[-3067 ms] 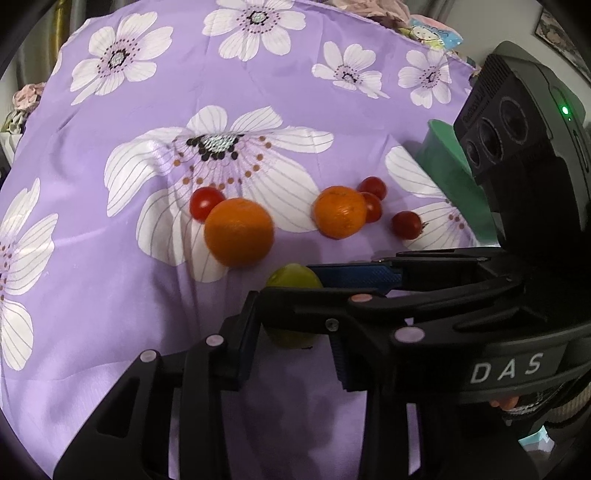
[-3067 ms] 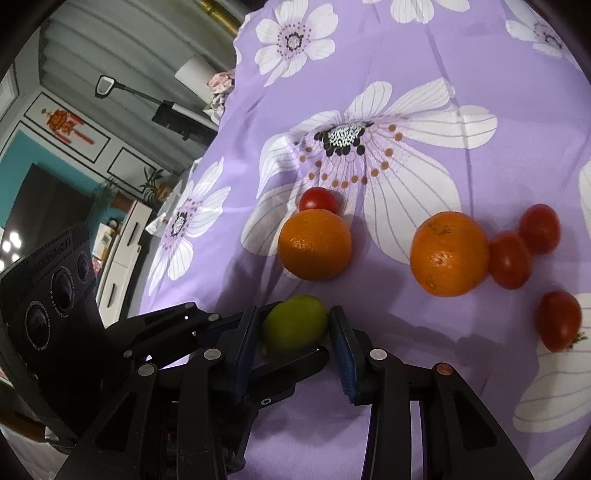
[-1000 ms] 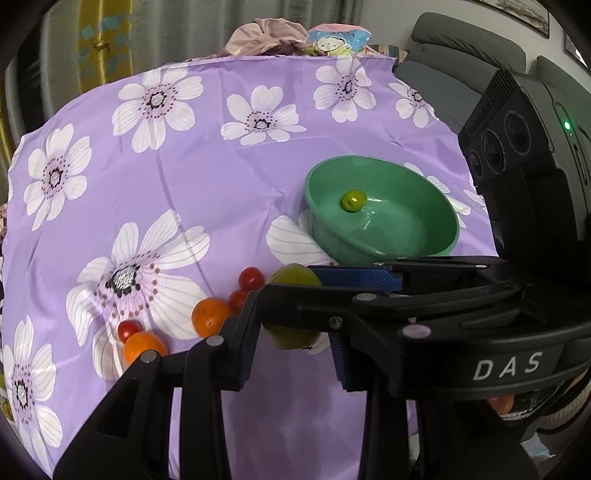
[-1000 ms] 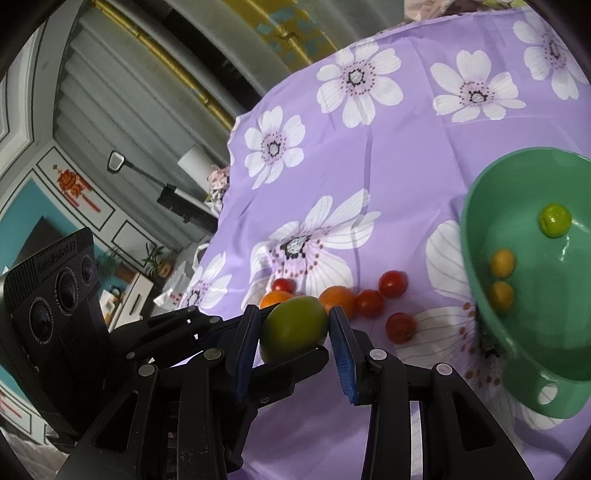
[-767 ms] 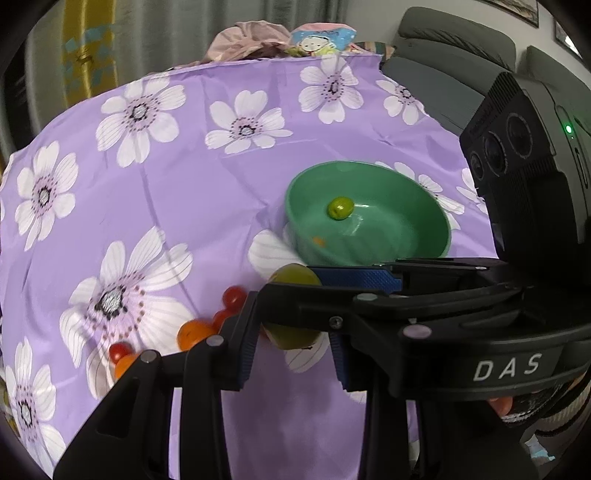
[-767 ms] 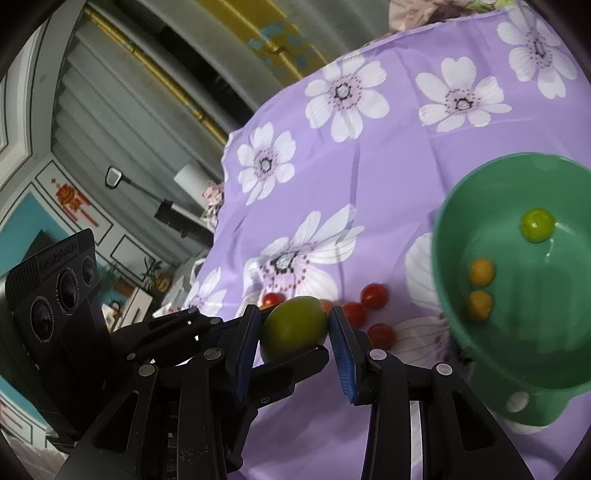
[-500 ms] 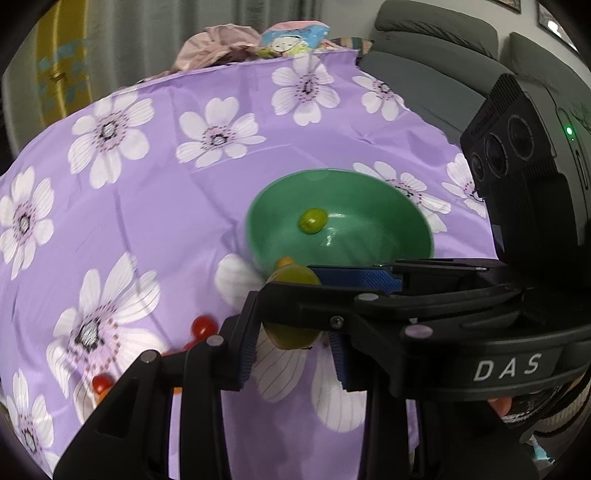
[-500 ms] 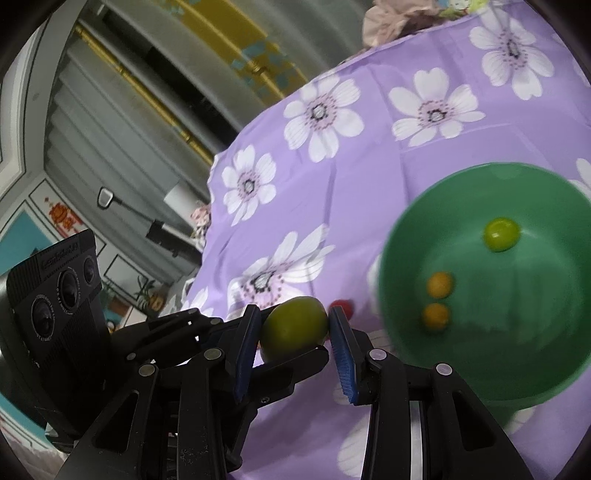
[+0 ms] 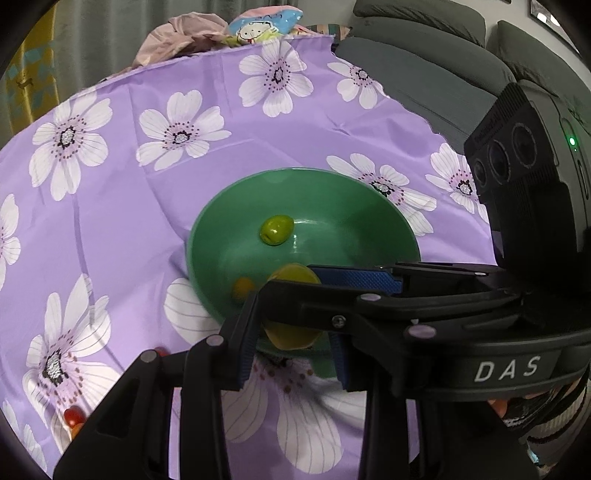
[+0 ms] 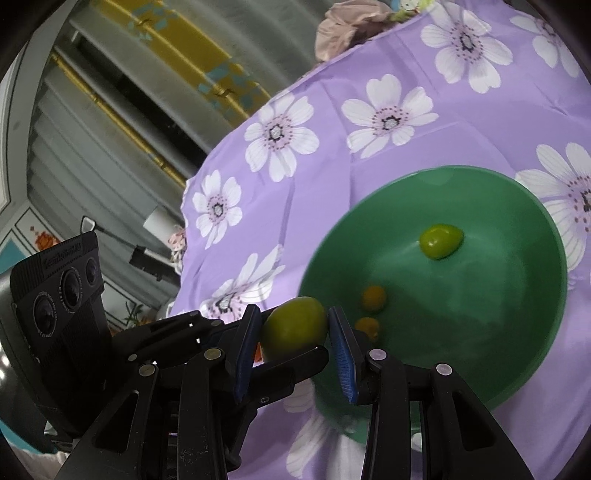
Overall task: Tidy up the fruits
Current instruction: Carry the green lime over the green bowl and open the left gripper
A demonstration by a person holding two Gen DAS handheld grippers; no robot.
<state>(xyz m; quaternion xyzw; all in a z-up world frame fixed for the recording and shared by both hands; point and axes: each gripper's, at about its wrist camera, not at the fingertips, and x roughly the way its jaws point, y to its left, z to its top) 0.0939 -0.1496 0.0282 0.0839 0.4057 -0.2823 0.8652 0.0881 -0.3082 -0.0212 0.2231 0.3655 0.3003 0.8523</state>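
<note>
A yellow-green fruit (image 9: 291, 334) (image 10: 295, 325) hangs over the near rim of the green bowl (image 9: 207, 236) (image 10: 443, 170). My left gripper (image 9: 291, 349) is shut on it from below in the left wrist view. My right gripper (image 10: 295, 347) is shut on the same fruit, crossing the left one at a right angle; one of its blue pads (image 9: 354, 276) shows from the right. Inside the bowl lie a smaller green fruit (image 9: 276, 229) (image 10: 440, 242) and two small orange fruits (image 10: 373, 298), one partly hidden by the held fruit.
The table wears a purple cloth with white flowers (image 9: 110, 229). Red cherry tomatoes (image 9: 73, 415) lie at its lower left. A grey sofa (image 9: 424, 74) stands behind the table, and bundled cloth and a printed bag (image 9: 207, 29) sit at the far edge.
Both grippers have carried the fruit sideways from the loose oranges and tomatoes to above the bowl's near rim. The bowl now fills the middle of both views. The grip is unchanged.
</note>
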